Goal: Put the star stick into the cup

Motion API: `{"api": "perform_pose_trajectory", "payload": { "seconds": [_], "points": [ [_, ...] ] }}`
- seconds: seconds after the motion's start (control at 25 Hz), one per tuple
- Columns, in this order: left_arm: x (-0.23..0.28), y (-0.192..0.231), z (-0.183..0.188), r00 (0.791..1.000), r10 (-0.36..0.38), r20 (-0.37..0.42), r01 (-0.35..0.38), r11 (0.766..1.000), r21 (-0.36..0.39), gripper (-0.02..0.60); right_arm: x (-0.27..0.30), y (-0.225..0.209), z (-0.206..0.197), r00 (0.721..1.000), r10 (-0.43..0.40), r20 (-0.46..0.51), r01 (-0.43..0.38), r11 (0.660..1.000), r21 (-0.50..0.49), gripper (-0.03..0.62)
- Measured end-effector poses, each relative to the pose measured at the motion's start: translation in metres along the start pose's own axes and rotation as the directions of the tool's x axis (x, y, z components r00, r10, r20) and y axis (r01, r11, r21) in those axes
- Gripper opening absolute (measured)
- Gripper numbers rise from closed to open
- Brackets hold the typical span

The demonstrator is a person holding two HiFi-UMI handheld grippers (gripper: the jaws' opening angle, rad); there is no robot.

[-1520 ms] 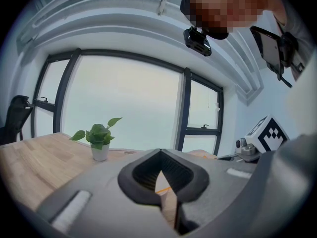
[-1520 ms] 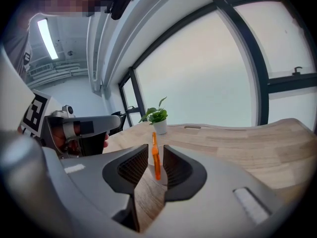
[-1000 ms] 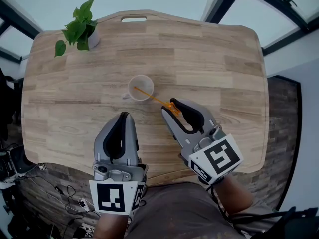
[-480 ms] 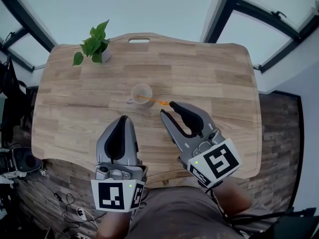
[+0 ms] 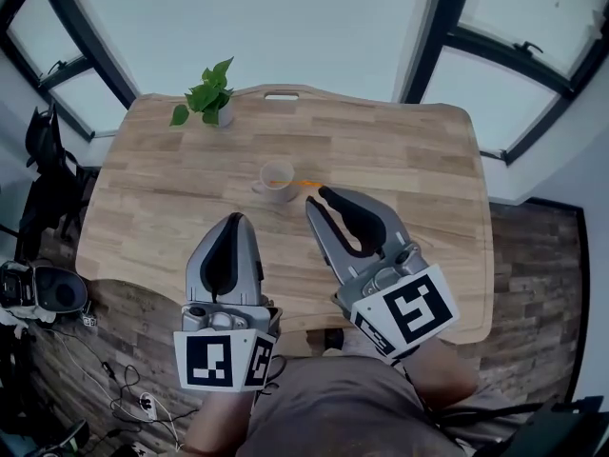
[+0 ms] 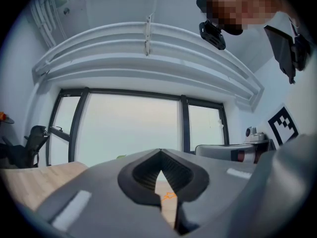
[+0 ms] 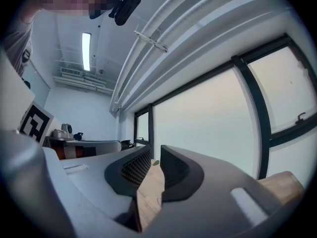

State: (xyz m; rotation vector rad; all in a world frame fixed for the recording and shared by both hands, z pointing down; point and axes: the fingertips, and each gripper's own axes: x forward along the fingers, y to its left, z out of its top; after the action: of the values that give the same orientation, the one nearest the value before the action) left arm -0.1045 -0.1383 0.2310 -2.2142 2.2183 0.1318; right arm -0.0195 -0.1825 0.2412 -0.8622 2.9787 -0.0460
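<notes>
Right gripper [image 5: 319,196] jaws apart, empty, left gripper [image 5: 235,218] closed on nothing, star stick [image 5: 306,183] in cup [image 5: 265,181]

L tool [image 5: 235,219] sat low-left in head view, pointing fwd, its marker cube [image 5: 221,360] nearest the body. In left gripper view the L tool [image 6: 159,151] had its jaws together at the tips w/ nothing between them. R tool [image 5: 317,198] was just beside it, angled inward toward the L one and reaching a bit further fwd. In right gripper view the R tool [image 7: 155,155] had its jaws slightly apart, a narrow empty gap. R forearm [image 5: 445,377] came in bare from lower right.
</notes>
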Motion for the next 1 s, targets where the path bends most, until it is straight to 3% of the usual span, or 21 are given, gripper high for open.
{"api": "perform_pose_trajectory", "payload": {
  "seconds": [0.36,1.0],
  "points": [
    [-0.031,-0.001,0.027,0.998,0.036,0.048,-0.039,0.998,0.057,0.002,-0.015,0.021,0.018,0.999,-0.014,0.044,0.015,1.000,-0.014,0.029],
    [-0.042,0.022,0.036,0.996,-0.060,0.060,0.057,0.997,0.050,0.002,-0.004,0.053,0.022,0.994,-0.101,0.049,0.104,0.993,-0.060,0.025]
  ]
}}
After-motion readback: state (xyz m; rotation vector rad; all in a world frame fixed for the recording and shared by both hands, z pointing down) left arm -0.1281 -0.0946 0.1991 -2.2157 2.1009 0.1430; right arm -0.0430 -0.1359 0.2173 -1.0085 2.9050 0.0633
